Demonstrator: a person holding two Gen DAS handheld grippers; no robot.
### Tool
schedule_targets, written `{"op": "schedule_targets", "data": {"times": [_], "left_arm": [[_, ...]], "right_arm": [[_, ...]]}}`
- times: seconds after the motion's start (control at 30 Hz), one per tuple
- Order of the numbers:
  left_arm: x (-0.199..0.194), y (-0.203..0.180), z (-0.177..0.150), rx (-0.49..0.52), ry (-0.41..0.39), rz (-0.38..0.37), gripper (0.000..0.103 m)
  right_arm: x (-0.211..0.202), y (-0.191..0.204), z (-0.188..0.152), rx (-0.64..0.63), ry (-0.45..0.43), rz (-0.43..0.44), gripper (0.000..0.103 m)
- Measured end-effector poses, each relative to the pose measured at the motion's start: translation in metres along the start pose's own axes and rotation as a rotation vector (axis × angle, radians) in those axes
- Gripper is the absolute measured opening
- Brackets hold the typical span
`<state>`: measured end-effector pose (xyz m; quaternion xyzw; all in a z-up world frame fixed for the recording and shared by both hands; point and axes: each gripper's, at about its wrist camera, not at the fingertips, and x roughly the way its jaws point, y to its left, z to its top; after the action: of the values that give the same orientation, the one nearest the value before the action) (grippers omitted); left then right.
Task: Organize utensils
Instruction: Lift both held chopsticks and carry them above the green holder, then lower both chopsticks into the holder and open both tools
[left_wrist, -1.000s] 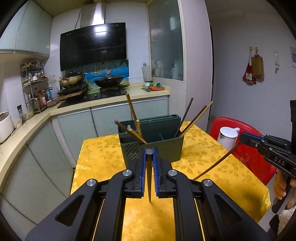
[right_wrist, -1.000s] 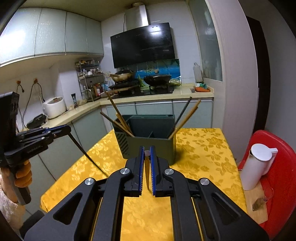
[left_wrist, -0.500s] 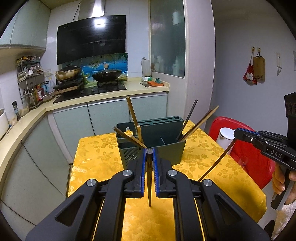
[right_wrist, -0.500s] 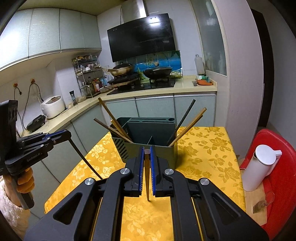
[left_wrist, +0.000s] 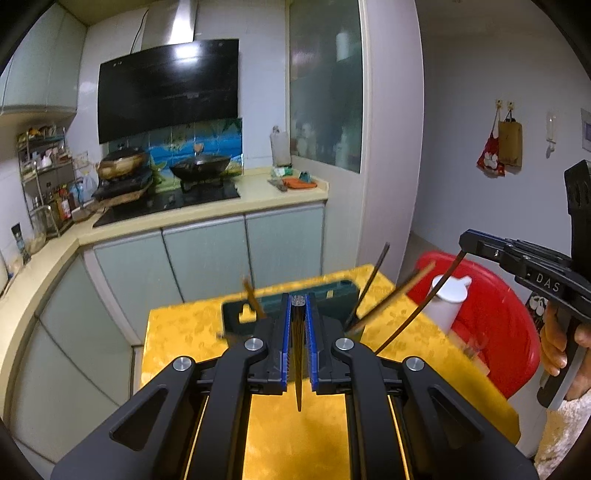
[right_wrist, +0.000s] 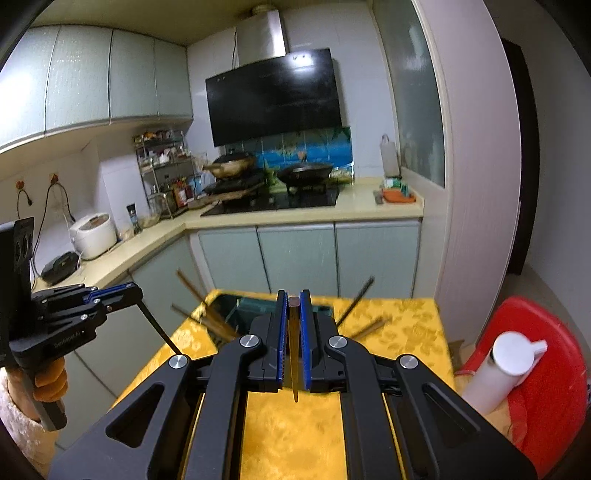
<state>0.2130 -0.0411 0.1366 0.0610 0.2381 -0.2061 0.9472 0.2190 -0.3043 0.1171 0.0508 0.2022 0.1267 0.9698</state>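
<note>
Both grippers are up in the air, side by side. Left gripper (left_wrist: 299, 325) has its blue pads (left_wrist: 283, 350) squeezed together on a thin stick, right gripper (right_wrist: 294, 321) same deal. Bare fingers (left_wrist: 554, 350) wrap the right handle, an orange-gloved hand (right_wrist: 50, 380) holds the left.

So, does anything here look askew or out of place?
Only the chopsticks in the green holder on the table: they splay out at different angles rather than standing upright. Each gripper clamps one more chopstick.
</note>
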Motion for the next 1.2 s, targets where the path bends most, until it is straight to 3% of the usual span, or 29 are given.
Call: {"op": "schedule_targets", "data": {"times": [0.27,0.5,1.07,1.2], "left_arm": [[0.002,-0.002,0.058,-0.011,-0.077,0.006,0.007],[0.031,-0.001,0.076,-0.025,-0.088,0.049,0.007],[0.118,0.011,0.024,-0.074,0.069,0.043,0.007],[0.121,0.01,0.017,-0.058,0.068,0.064,0.007]], "right_arm": [[0.012,0.003,0.037,-0.023,-0.039,-0.017,0.007],[0.039,0.007,0.047,-0.056,-0.004,-0.04,0.007],[0.117,0.014,0.021,-0.071,0.181,-0.078,0.007],[0.128,0.013,0.015,-0.075,0.205,-0.081,0.007]]}}
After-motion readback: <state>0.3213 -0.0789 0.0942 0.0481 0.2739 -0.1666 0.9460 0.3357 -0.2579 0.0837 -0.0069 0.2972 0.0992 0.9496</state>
